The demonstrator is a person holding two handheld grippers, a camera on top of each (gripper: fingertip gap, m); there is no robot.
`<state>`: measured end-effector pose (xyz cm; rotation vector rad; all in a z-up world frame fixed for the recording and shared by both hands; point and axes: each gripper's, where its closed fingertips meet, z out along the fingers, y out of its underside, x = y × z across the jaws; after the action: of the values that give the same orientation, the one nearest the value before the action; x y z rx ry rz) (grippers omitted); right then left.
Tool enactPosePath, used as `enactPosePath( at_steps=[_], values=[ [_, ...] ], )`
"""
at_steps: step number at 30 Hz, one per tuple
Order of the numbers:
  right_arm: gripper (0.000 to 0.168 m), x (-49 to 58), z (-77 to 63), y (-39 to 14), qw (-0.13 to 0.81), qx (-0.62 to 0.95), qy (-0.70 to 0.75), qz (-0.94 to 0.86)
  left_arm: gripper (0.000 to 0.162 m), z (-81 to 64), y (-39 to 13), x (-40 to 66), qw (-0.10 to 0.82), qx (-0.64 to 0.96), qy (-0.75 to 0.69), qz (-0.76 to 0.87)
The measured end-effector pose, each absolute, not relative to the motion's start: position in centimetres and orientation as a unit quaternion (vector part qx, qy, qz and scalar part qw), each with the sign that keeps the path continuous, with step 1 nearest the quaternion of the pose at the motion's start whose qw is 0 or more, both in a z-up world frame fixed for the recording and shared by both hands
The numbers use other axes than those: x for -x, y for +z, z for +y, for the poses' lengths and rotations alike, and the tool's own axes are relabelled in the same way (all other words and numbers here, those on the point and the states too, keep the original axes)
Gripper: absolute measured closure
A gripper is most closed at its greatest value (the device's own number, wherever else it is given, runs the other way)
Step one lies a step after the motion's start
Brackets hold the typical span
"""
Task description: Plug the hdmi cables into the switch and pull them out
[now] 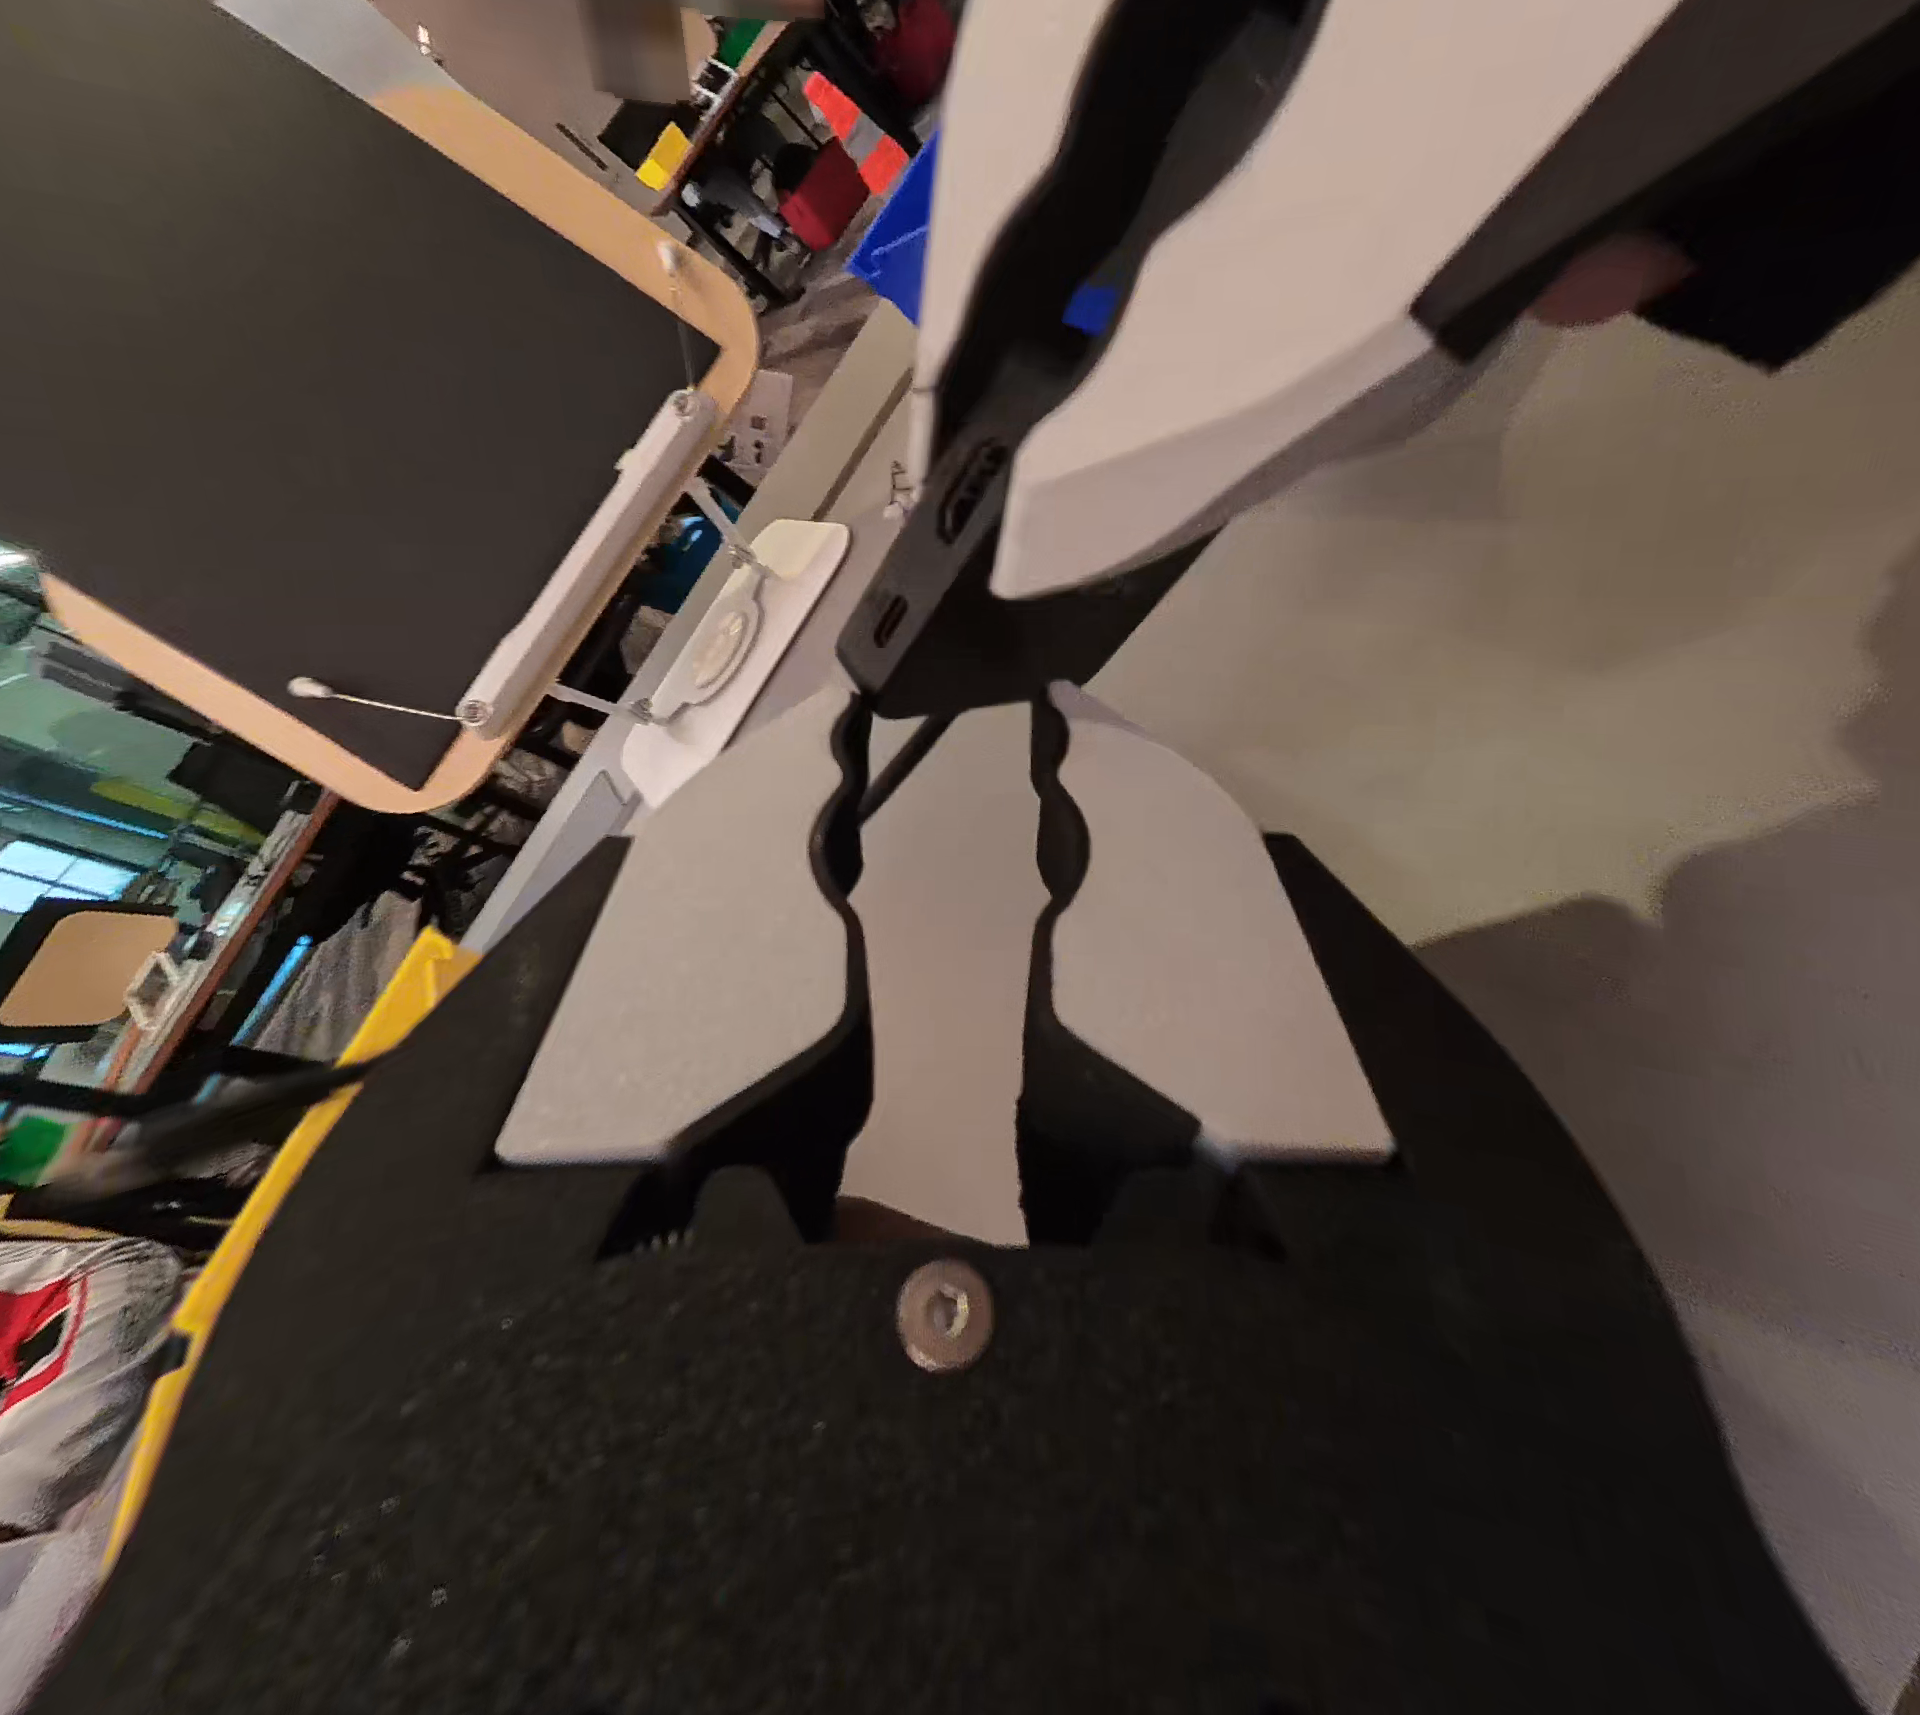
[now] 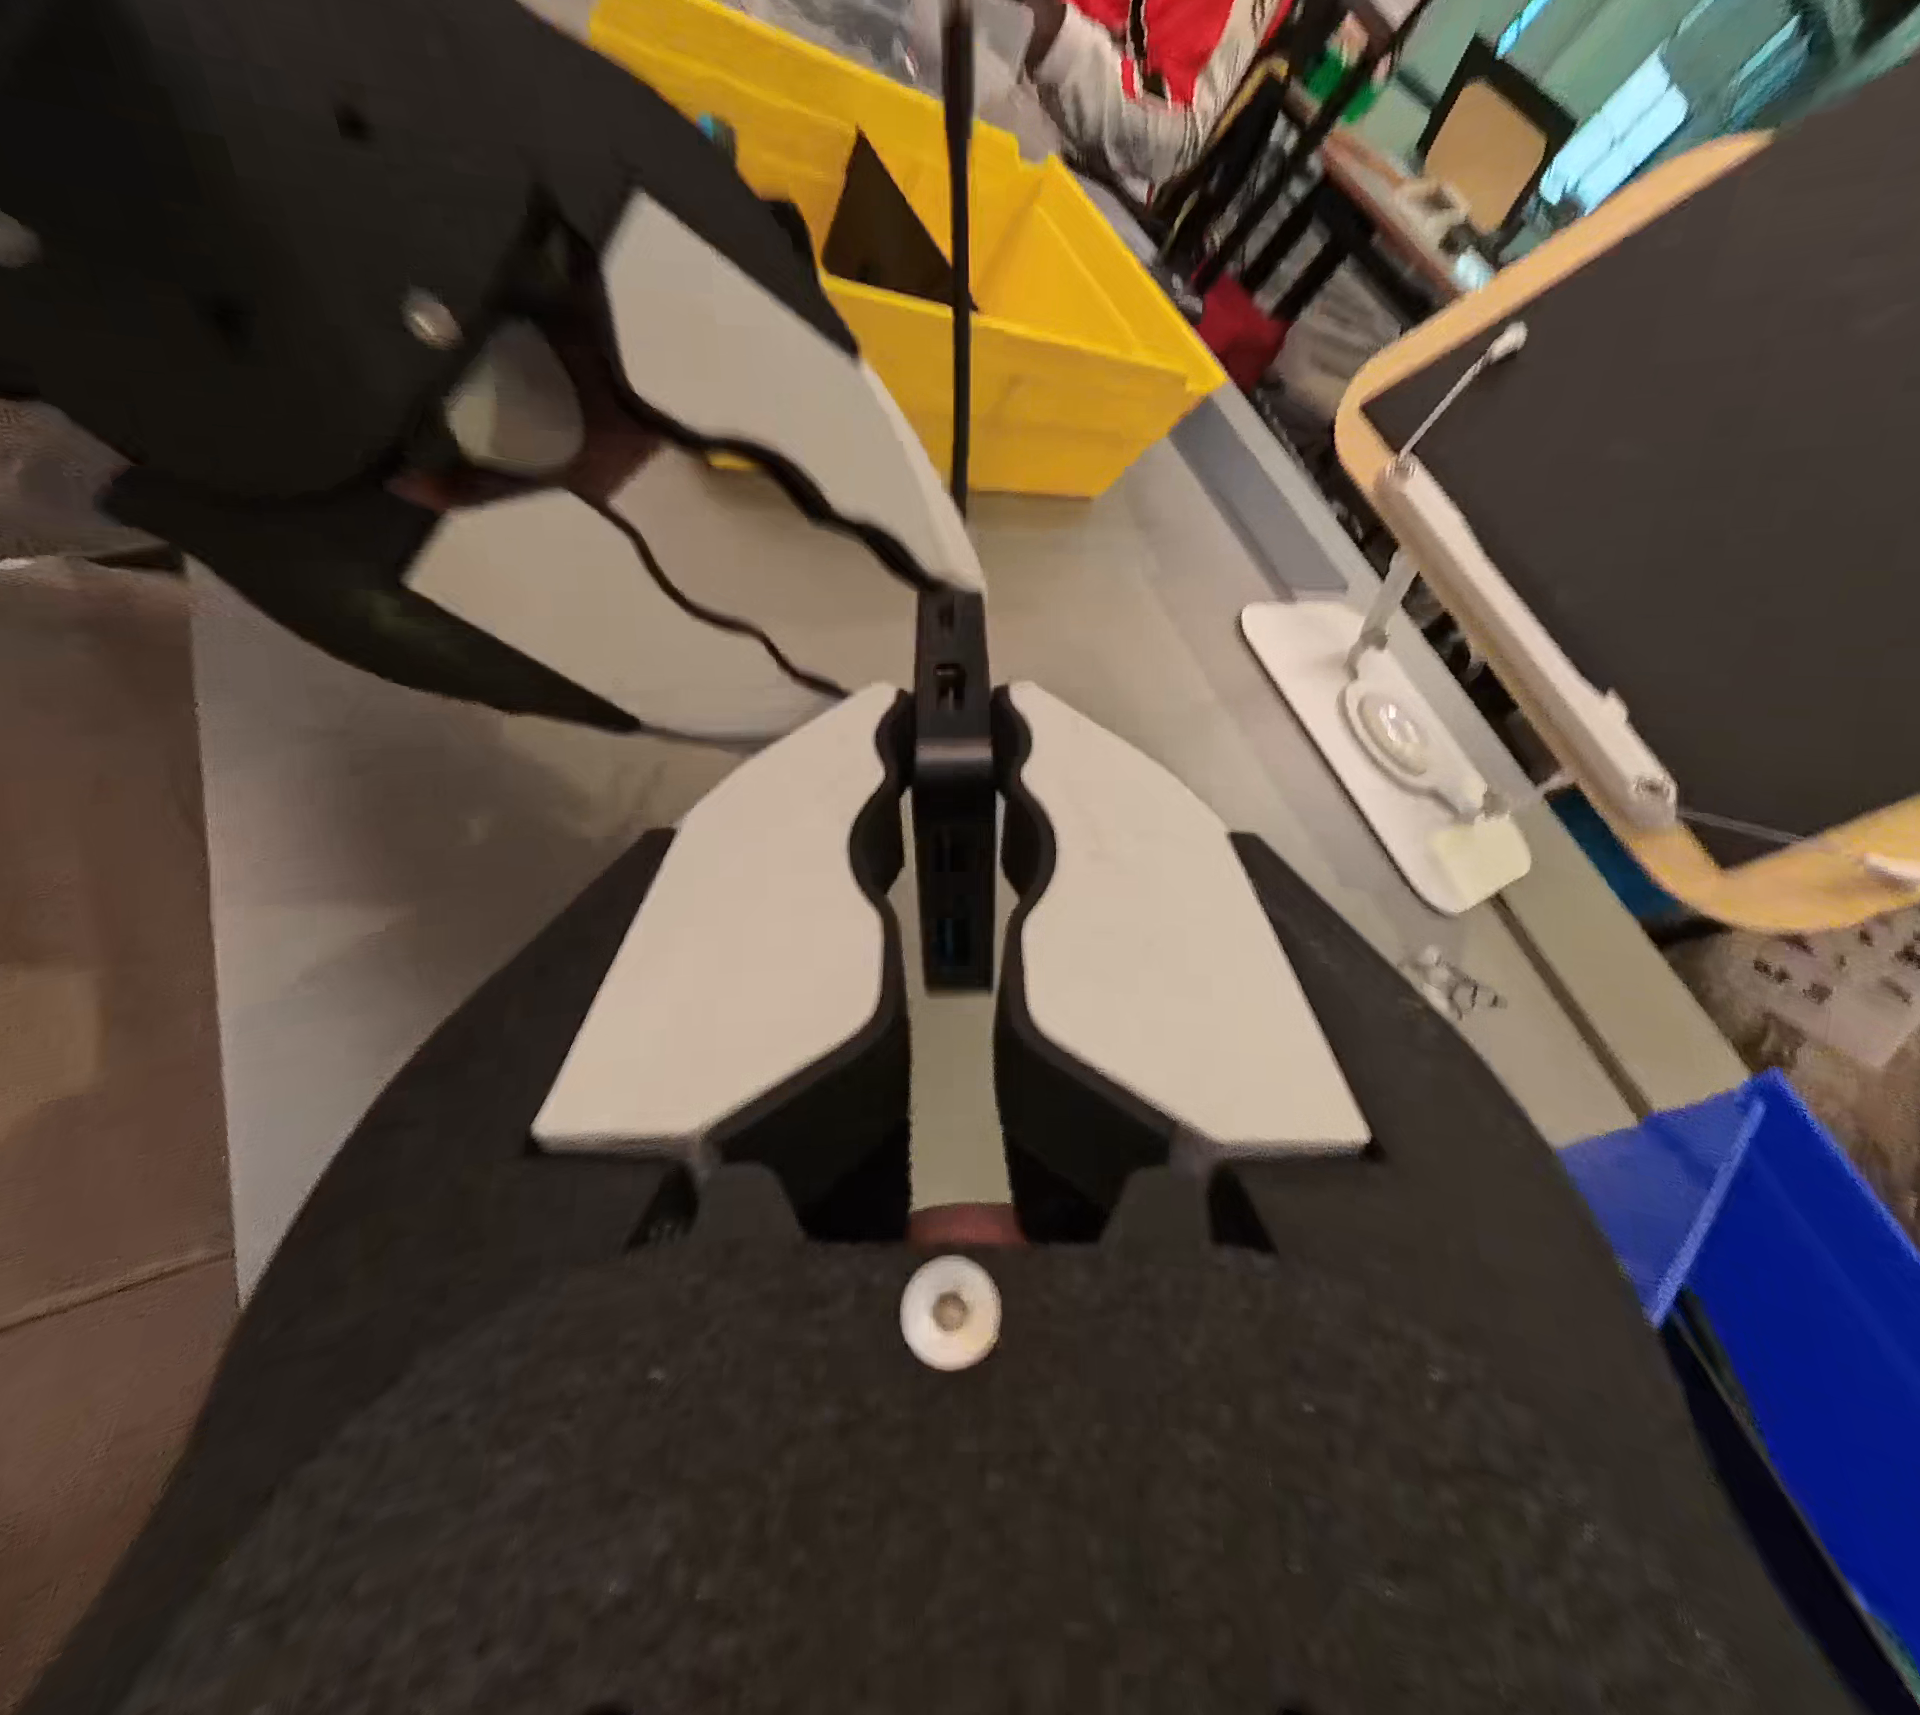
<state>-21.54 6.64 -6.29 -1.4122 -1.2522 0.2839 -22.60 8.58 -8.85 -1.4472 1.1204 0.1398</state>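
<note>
My right gripper [image 2: 948,709] is shut on a flat black switch [image 2: 954,876], held on edge between the pads with its ports showing. The switch [image 1: 935,605] also shows in the left wrist view, in the right gripper coming in from the upper right. My left gripper [image 1: 951,707] is open, its tips just short of the switch's end. It also shows in the right wrist view [image 2: 899,631], open around the switch's far end. A thin black cable [image 2: 960,231] runs away from that end. It passes between my left fingers [image 1: 902,772]. No plug shows in a port.
A yellow bin [image 2: 1039,377] stands on the grey table [image 2: 1143,585] behind the switch. A blue bin [image 2: 1787,1302] is at the near right. A black board [image 2: 1714,470] leans on a white stand [image 2: 1382,730] at the right. A person in red and white sits beyond. Less than 4 cm separates the two grippers' tips.
</note>
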Motion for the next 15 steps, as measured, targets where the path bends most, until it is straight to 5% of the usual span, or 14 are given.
enactPosePath(
  at_steps=[15],
  values=[
    [0.155,22.0,4.3,-7.9,0.536,0.546,0.278,-0.58,0.127,6.2,-10.7,22.3,0.542,0.626,-0.08,0.554]
  ],
)
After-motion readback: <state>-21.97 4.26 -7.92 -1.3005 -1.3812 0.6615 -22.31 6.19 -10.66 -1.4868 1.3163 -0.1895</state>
